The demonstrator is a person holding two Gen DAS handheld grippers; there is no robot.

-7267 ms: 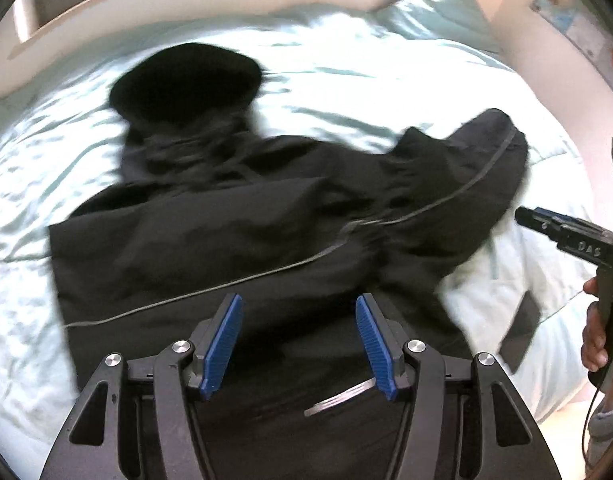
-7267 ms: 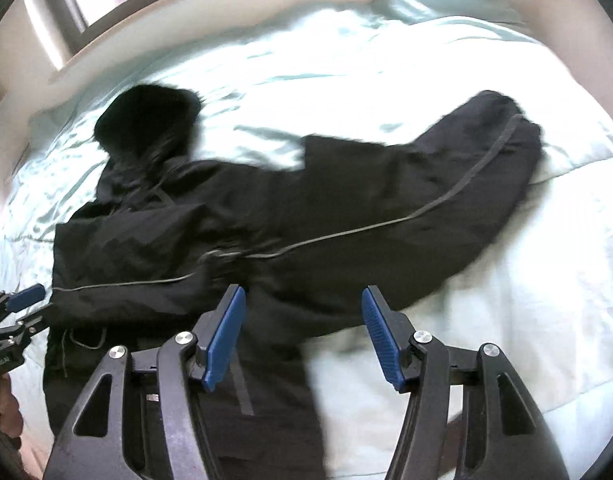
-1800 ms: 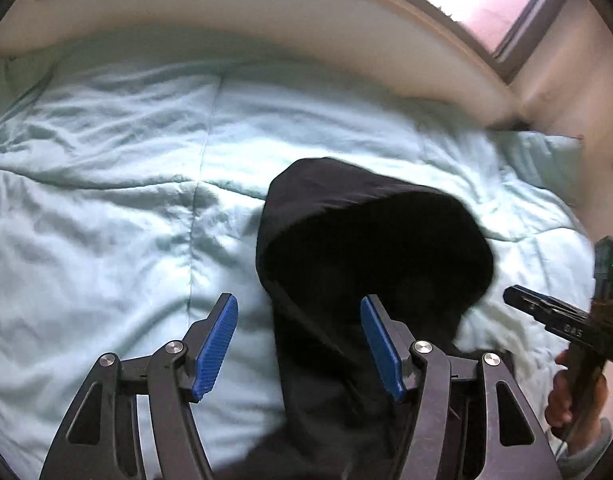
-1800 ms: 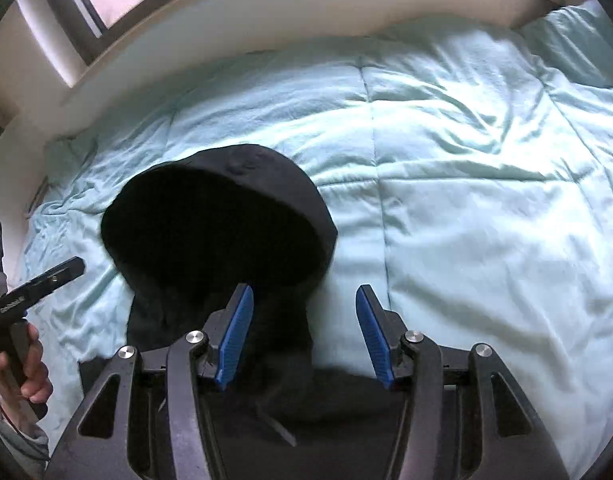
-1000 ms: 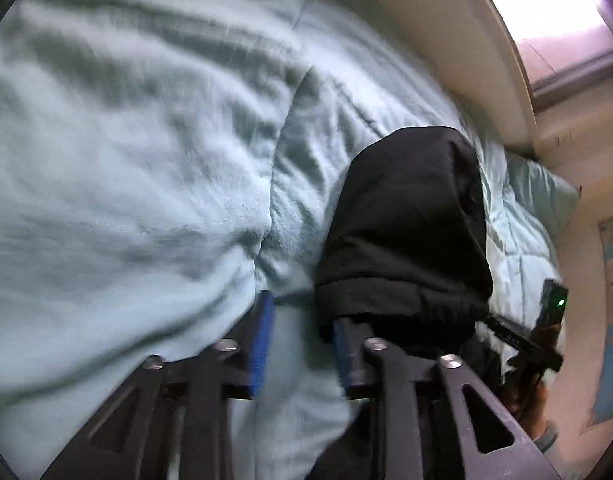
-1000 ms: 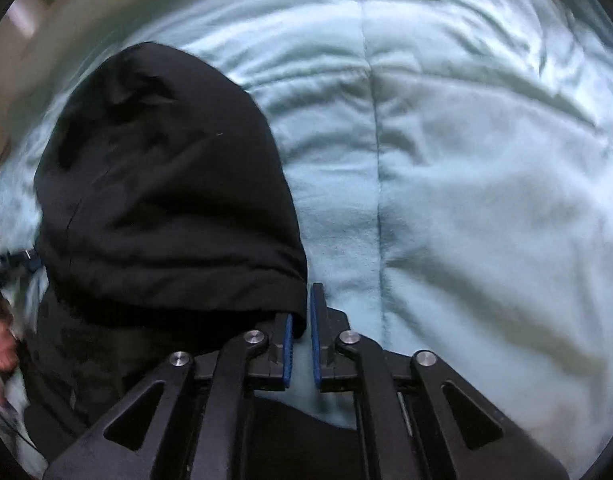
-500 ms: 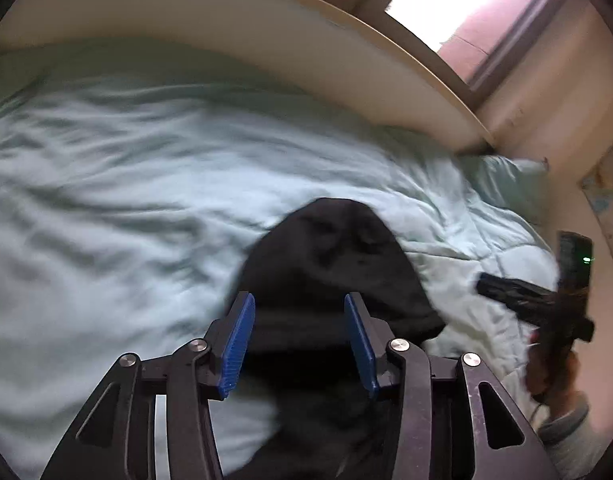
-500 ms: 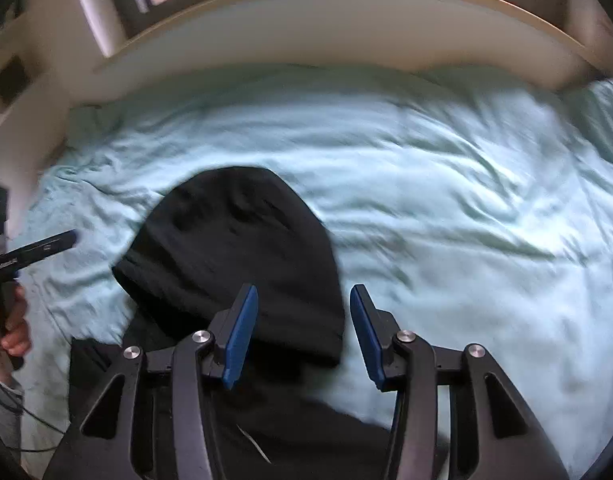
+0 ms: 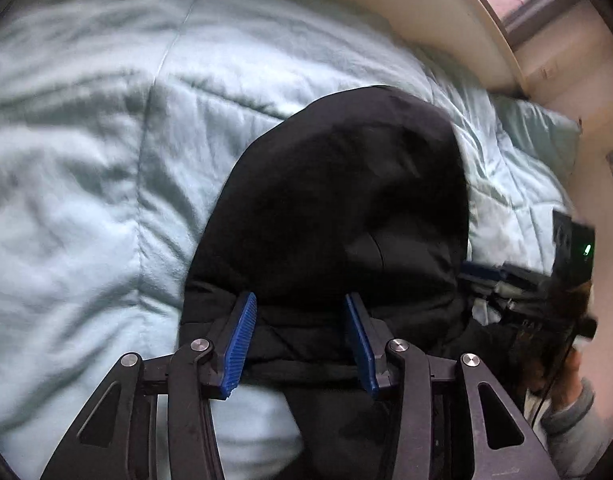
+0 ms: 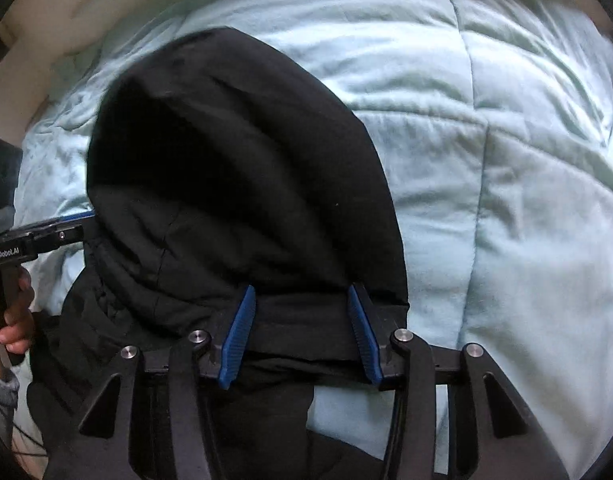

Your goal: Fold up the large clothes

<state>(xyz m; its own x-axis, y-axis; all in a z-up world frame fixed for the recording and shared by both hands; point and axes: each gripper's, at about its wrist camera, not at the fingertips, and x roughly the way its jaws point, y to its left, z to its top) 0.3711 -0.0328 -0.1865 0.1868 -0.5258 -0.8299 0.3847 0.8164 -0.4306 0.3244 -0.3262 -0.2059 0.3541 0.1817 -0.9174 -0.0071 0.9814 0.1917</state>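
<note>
A black hooded jacket lies on a pale green quilt. Its hood (image 9: 346,200) fills the middle of the left wrist view and shows in the right wrist view (image 10: 234,168). My left gripper (image 9: 298,332) is open, its blue pads set apart over the base of the hood. My right gripper (image 10: 302,332) is open too, over the hood's right lower edge. Each gripper shows at the side of the other's view: the right one (image 9: 506,280) and the left one (image 10: 34,240). The jacket's body is mostly hidden below the grippers.
The quilt (image 9: 86,160) covers the bed all around the hood (image 10: 506,160). A curved pale headboard (image 9: 426,8) and a window run along the far side. A pillow (image 9: 538,128) lies at the far right corner.
Both grippers shut near the hood's base a second ago, then opened. They have since dropped lower and closer, so the hood now fills more of both views.
</note>
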